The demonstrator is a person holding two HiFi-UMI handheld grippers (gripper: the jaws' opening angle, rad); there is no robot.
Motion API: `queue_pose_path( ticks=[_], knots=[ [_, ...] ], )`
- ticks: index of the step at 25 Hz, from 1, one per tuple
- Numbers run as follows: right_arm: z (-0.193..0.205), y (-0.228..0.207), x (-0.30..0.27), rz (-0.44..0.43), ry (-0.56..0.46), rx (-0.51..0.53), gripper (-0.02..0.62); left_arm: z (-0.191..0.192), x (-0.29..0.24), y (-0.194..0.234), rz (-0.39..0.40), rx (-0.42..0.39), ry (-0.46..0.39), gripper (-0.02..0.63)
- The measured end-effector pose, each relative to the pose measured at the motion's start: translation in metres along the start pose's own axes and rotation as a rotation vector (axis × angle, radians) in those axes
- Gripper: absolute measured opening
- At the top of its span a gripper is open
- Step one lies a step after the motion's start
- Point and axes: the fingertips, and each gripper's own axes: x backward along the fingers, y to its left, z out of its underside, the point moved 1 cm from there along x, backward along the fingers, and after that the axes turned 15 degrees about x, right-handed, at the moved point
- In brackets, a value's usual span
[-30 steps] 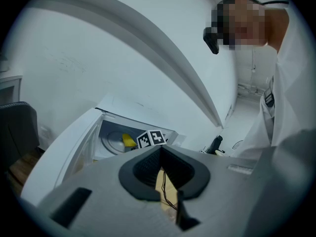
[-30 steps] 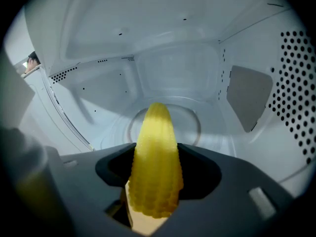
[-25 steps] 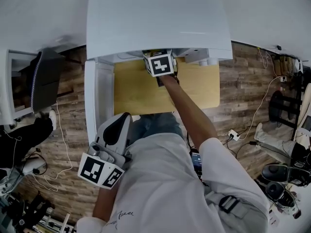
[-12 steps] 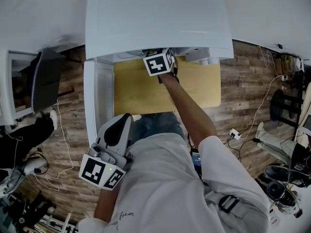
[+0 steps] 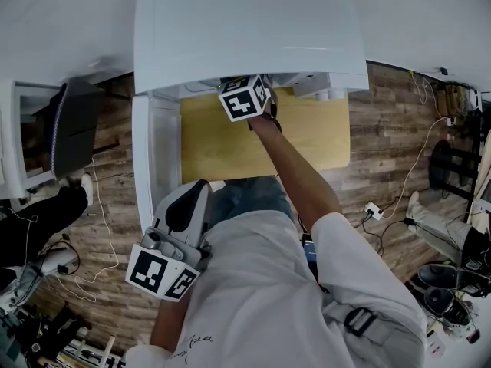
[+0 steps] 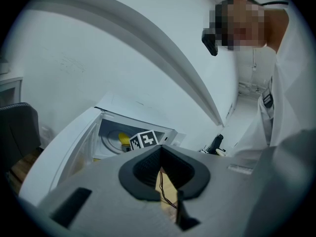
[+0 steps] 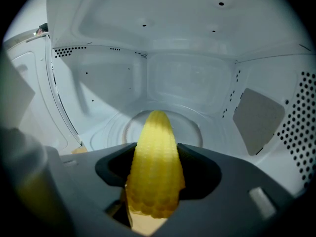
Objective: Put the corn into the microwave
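Observation:
The white microwave (image 5: pixel 245 37) stands on a wooden table (image 5: pixel 215 144), its door (image 5: pixel 153 159) swung open to the left. My right gripper (image 7: pixel 157 147) reaches into the cavity and is shut on a yellow corn cob (image 7: pixel 155 177), which points at the glass turntable (image 7: pixel 187 125) just above it. In the head view only its marker cube (image 5: pixel 244 98) shows at the oven's mouth. My left gripper (image 5: pixel 184 205) hangs low by my body, shut and holding nothing. In the left gripper view the corn (image 6: pixel 123 138) shows far off inside the oven.
A dark chair (image 5: pixel 73 125) stands left of the table, with another person's leg (image 5: pixel 38 213) below it. Cables (image 5: pixel 403 182) trail over the wooden floor on both sides. Perforated walls (image 7: pixel 301 122) close in the cavity on the right.
The right gripper's marker cube has rolled a little at the oven's mouth, staying where it was. The left gripper has not moved.

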Motion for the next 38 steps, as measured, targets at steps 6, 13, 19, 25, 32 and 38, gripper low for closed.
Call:
queue_pose_path(
  ticks=[6,13,19,25,32,38],
  knots=[
    [-0.002,-0.001,-0.001,0.014,0.01,0.032,0.282,0.002,0.003,-0.001,0.003,-0.001,0.003,-0.012],
    [-0.002,0.003,0.008,-0.011,-0.003,0.028,0.308,0.006,0.008,-0.009,0.019,-0.008,0.006,-0.012],
    [-0.003,0.003,0.025,-0.005,-0.023,0.016,0.307,0.012,0.012,-0.02,0.037,-0.018,0.006,-0.012],
    [0.005,0.006,0.041,-0.003,-0.033,-0.015,0.302,0.022,0.02,-0.027,0.048,-0.027,0.004,-0.012],
    [0.009,0.011,0.063,0.01,-0.043,-0.023,0.291,0.031,0.027,-0.035,0.068,-0.036,0.003,-0.012],
    [0.014,0.019,0.083,0.012,-0.048,-0.04,0.284,0.034,0.033,-0.039,0.085,-0.045,0.004,-0.012]
  ],
)
